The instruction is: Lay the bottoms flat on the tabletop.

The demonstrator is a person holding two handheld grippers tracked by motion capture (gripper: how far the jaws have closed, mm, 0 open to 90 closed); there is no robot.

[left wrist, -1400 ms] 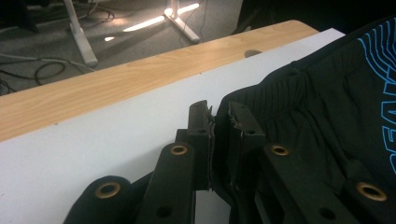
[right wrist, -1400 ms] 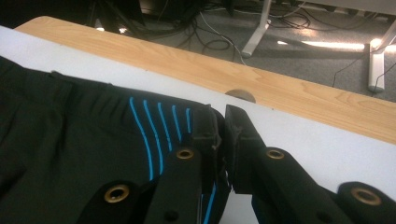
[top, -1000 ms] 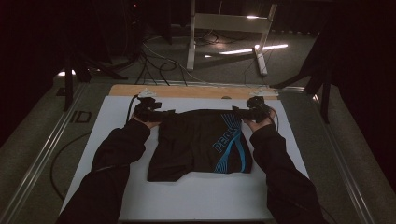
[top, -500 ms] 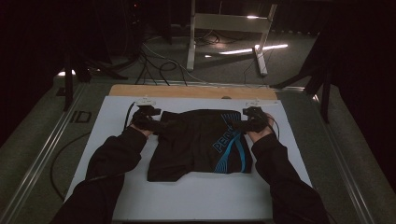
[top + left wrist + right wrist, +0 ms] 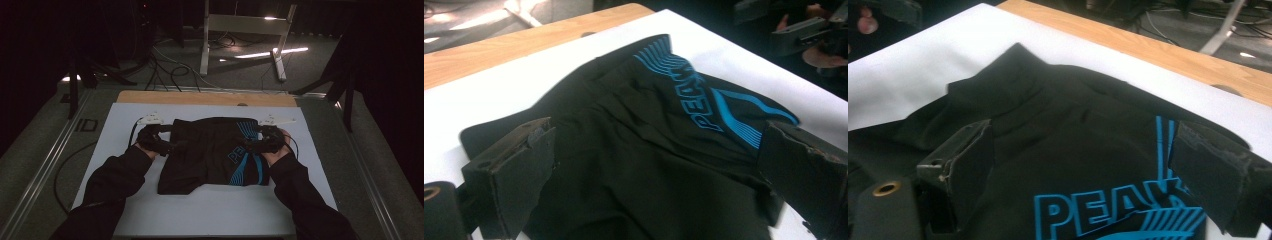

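Black shorts (image 5: 210, 152) with a blue printed logo (image 5: 245, 160) lie flat on a white board (image 5: 210, 212). My left gripper (image 5: 172, 146) rests at the shorts' left edge, pointing inward. In the left gripper view the left gripper (image 5: 656, 135) stands open, its jaws wide apart over the black cloth (image 5: 624, 165). At the shorts' right edge, over the blue print, my right gripper (image 5: 250, 145) also points inward. The right gripper view shows the right gripper (image 5: 1080, 135) open, with the shorts (image 5: 1058, 125) spread below and between its jaws. Neither gripper pinches the cloth.
A wooden strip (image 5: 205, 98) runs along the table's far edge beyond the white board. Bare board lies in front of the shorts. Past the table, cables (image 5: 170, 70) and a metal stand (image 5: 242, 25) sit on the floor. A rail (image 5: 45, 165) borders the table's left side.
Both grippers have drawn back from the shorts' far corners toward the person and now sit lower along the left and right edges. The shorts lie as before.
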